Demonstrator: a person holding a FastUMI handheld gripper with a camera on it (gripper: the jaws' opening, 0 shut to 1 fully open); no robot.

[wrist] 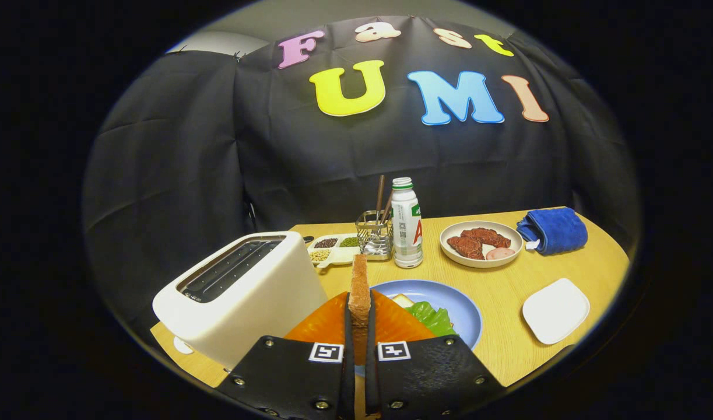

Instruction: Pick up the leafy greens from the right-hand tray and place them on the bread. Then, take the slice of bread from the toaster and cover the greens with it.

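In the gripper view, the gripper (359, 315) has its two fingers pressed close together on a slice of bread (359, 289), which stands upright on edge between them, its brown crust facing the camera and its top rising beyond the fingertips. Both fingers pinch the slice from either side.

Just beyond the fingers, at about 1 o'clock from them, sits a blue plate (458, 306) on the wooden table (502, 344). On that plate lie the leafy greens (432, 318), and a pale corner of another bread slice (401, 300) peeks out from beneath them at their far left edge.

At 10 o'clock from the fingers stands the white toaster (245, 291), its two slots open at the top and dark inside.

Farther off, near 12 o'clock, a wire utensil holder (375, 236) with sticks in it stands just beside a white bottle (407, 224) with a green cap. Left of the holder, a divided dish (333, 249) holds beans and seeds in separate compartments.

At 1 to 2 o'clock, a beige plate (480, 244) carries dark meat pieces and a pink slice. Beyond it to the right lies a folded blue cloth (554, 231). Nearer, at 3 o'clock from the fingertips, rests a white square tray (556, 310), well apart from the blue plate.
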